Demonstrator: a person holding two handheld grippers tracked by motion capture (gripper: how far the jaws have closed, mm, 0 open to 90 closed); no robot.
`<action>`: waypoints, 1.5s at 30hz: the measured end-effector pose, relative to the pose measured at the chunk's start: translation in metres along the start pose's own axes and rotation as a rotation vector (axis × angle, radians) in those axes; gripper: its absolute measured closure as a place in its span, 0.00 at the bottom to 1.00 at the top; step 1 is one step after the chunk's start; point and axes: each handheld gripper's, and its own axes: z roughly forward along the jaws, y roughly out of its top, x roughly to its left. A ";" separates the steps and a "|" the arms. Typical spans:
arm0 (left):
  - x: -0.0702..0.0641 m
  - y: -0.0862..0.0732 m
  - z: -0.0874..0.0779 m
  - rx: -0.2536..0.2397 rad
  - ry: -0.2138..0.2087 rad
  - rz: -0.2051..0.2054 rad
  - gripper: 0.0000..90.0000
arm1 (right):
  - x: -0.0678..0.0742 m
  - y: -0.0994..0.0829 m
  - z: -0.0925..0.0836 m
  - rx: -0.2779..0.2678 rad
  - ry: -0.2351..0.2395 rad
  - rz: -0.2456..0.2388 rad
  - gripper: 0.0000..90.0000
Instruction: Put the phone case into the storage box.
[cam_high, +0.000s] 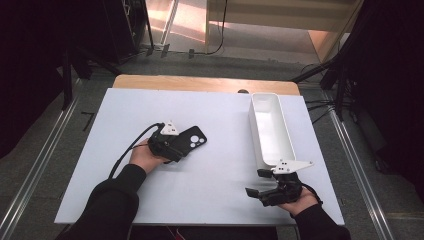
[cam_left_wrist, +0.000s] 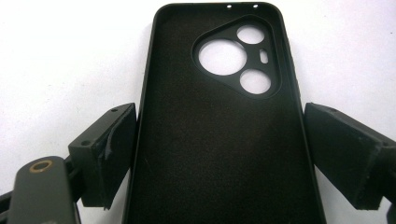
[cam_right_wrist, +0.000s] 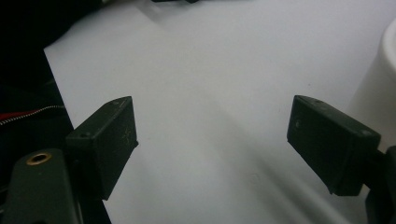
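The left claw (cam_left_wrist: 219, 154) straddles the black phone case (cam_left_wrist: 219, 116), lying hollow-side up, jaws apart for a side grip, while the right claw (cam_right_wrist: 212, 144) waits open above the desk (cam_right_wrist: 210, 70)

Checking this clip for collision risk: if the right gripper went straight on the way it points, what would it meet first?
The right gripper stands open over bare white table, nothing between its jaws. The way ahead looks free up to the table's far edge; the white bin lies off to its right, probably outside that line, though depth is unclear.
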 end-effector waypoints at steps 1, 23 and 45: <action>0.000 0.000 0.000 0.001 0.000 0.000 0.14 | 0.000 0.000 0.000 0.001 -0.001 -0.003 0.16; 0.007 0.010 -0.024 -0.061 -0.041 -0.107 0.15 | 0.000 0.001 0.001 -0.006 -0.003 -0.005 0.16; -0.011 0.021 -0.046 -0.117 -0.065 -0.210 0.15 | 0.005 0.006 0.000 -0.037 -0.006 -0.012 0.16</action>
